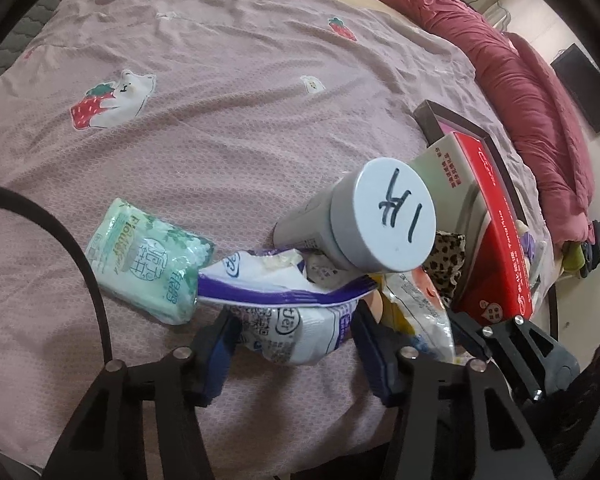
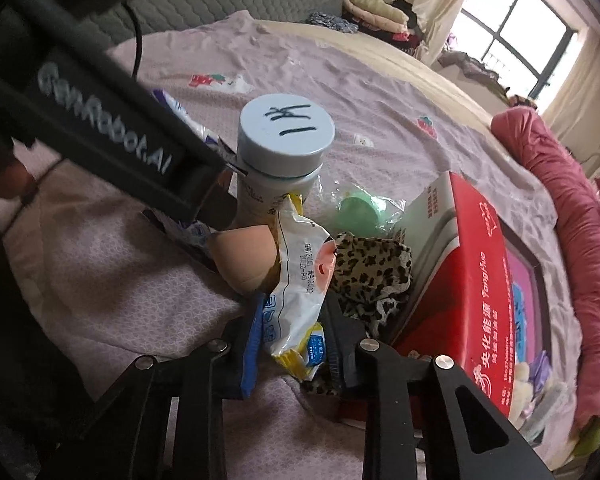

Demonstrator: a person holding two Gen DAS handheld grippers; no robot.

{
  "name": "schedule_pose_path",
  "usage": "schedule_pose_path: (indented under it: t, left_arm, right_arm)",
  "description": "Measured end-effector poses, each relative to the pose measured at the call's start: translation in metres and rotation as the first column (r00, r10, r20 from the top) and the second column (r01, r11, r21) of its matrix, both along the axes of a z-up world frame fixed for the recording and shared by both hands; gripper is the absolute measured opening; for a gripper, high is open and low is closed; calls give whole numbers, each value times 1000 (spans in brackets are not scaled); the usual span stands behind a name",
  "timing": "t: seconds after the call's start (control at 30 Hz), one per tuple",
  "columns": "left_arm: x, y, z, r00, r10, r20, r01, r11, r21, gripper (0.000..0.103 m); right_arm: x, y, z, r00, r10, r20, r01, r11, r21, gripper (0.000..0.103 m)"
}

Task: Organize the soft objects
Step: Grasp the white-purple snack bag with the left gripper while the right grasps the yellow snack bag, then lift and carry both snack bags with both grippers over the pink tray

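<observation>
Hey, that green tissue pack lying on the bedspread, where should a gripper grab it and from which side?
Judging from the left wrist view, the green tissue pack lies flat on the bedspread, with open cloth on its left. Probably best to come from above and close across its narrower width near the middle. The purple-and-white pouch crowds its right end, so avoid that side.

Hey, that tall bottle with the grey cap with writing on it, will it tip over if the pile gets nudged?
Probably yes. The bottle stands tall and narrow on a soft bed sheet, with crinkly packets at its base, so its footing looks unsteady. In the left wrist view it appears to lean already. Its round body would likely roll once down. The wide cap may make it top-heavy.
</observation>
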State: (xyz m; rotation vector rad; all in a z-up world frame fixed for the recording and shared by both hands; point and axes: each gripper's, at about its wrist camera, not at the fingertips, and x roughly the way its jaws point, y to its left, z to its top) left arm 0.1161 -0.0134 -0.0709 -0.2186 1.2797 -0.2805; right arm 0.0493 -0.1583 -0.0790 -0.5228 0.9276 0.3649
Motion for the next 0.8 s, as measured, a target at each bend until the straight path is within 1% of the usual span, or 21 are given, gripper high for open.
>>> schedule_pose_path:
  t: [0.07, 0.2, 0.37, 0.5, 0.6, 0.8]
  left_arm:
    - [0, 0, 0, 1000, 2, 7, -2, 1000, 6, 45]
    - [3, 3, -2, 1000, 12, -3, -12, 1000, -19, 39]
    - [0, 9, 3, 999, 36, 21, -36, 999, -33, 33]
    - [-5, 15, 12, 998, 46, 48, -44, 998, -41, 32]
    - [-10, 16, 21, 997, 44, 69, -42, 998, -37, 32]
    - [-21, 20, 40, 993, 42, 107, -39, 999, -31, 32]
  right_arm:
    - [0, -4, 4, 1000, -14, -7, 15, 1000, 20, 24]
    - [-2, -14, 15, 999, -30, -17, 31, 997, 65, 23]
    - [-8, -16, 26, 999, -39, -19, 41, 994, 105, 23]
    - [-16, -17, 34, 999, -49, -9, 49, 989, 142, 23]
    - [-19, -21, 44, 998, -61, -14, 62, 979, 195, 23]
    - [-27, -22, 61, 997, -74, 16, 69, 973, 222, 23]
